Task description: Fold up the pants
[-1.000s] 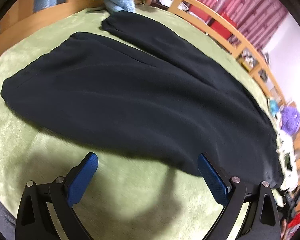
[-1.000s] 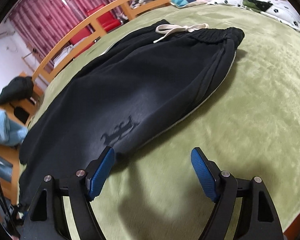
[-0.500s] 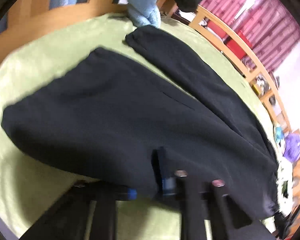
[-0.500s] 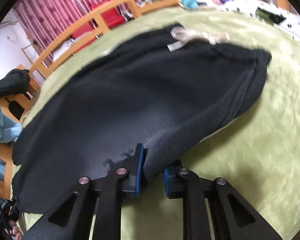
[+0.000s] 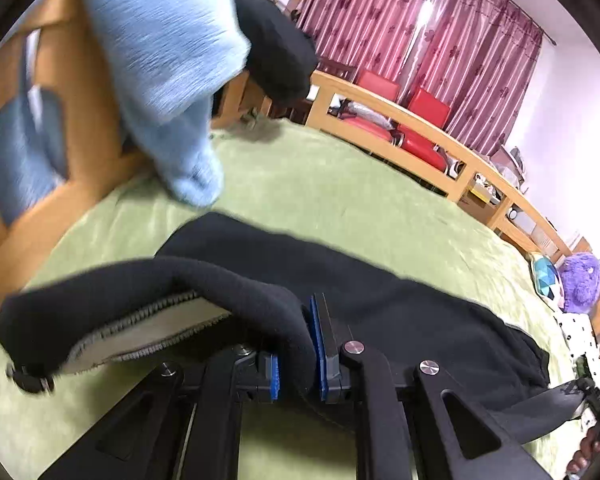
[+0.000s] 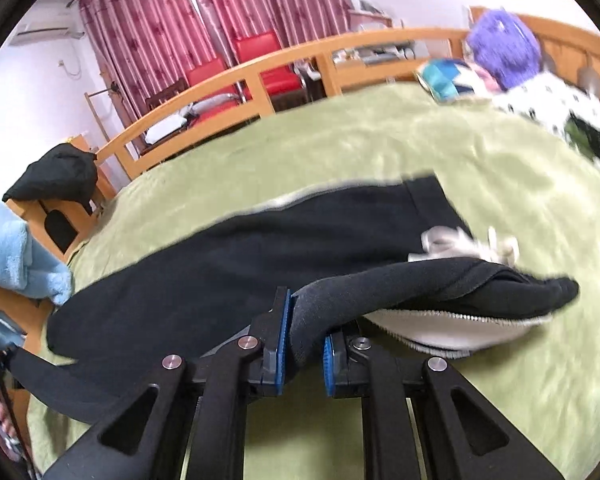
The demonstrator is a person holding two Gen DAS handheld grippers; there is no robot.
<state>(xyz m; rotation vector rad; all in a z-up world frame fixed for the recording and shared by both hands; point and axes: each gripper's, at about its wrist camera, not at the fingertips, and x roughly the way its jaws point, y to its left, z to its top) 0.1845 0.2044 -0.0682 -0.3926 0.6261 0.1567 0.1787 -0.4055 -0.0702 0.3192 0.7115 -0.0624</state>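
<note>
Black pants (image 5: 400,312) lie across a green bedspread (image 5: 340,192). My left gripper (image 5: 296,340) is shut on their near edge and holds it lifted, so the pale lining (image 5: 148,332) shows underneath. In the right wrist view the same pants (image 6: 260,264) stretch to the left, and the white drawstring (image 6: 460,244) lies at the waistband. My right gripper (image 6: 306,332) is shut on the near edge close to the waist, raised off the bedspread (image 6: 420,148), with the lining (image 6: 440,328) showing there too.
A light blue blanket (image 5: 160,60) hangs over the wooden footboard (image 5: 80,92) on the left. A wooden rail (image 5: 420,120) runs along the bed's far side, with red chairs (image 5: 416,120) behind it. A purple plush toy (image 6: 504,48) and pillows sit at the head end.
Both grippers went from open above the bedspread to shut on the pants' near edge. Both then rose, lifting that edge so the lining shows.
</note>
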